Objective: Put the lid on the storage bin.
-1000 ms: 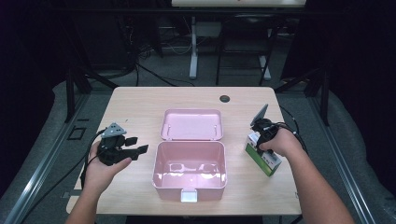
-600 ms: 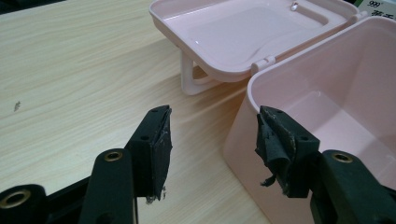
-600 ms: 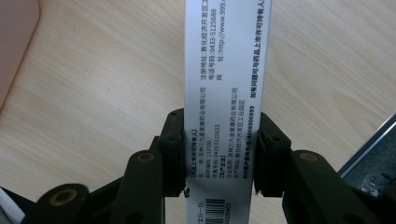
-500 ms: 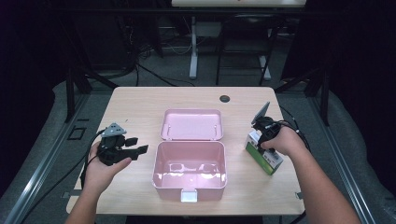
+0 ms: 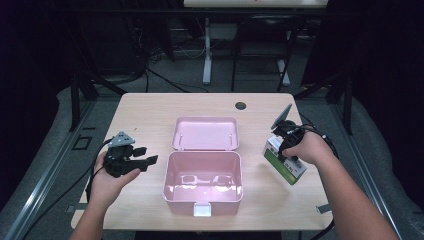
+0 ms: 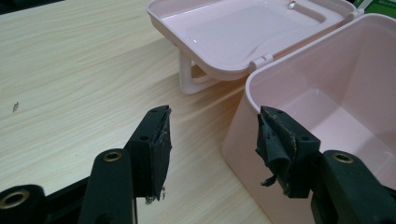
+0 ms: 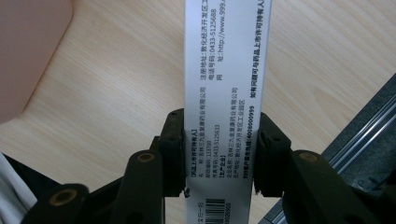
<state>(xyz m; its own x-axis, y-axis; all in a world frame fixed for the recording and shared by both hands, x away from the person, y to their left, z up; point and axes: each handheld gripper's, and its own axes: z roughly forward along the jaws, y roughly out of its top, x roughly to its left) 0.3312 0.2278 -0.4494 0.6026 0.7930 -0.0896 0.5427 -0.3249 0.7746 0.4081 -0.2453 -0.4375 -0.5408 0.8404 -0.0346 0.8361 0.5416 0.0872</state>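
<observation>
Right tongs (image 7: 219,154) clamp the carton (image 7: 226,93); left tongs (image 6: 212,144) gape beside pink box (image 6: 327,107)

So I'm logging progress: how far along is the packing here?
Done: the pink plastic box stands open, its hinged lid laid back. In hand: the right gripper clamps the white-and-green carton. Left: placing it in the box; the left gripper waits open.

Right gripper (image 5: 283,150), clamped on the box (image 5: 284,161), sits slightly higher than a second before; the box rises with it off the table (image 5: 150,110), its far end tipped up, right of the pink case (image 5: 203,186).
</observation>
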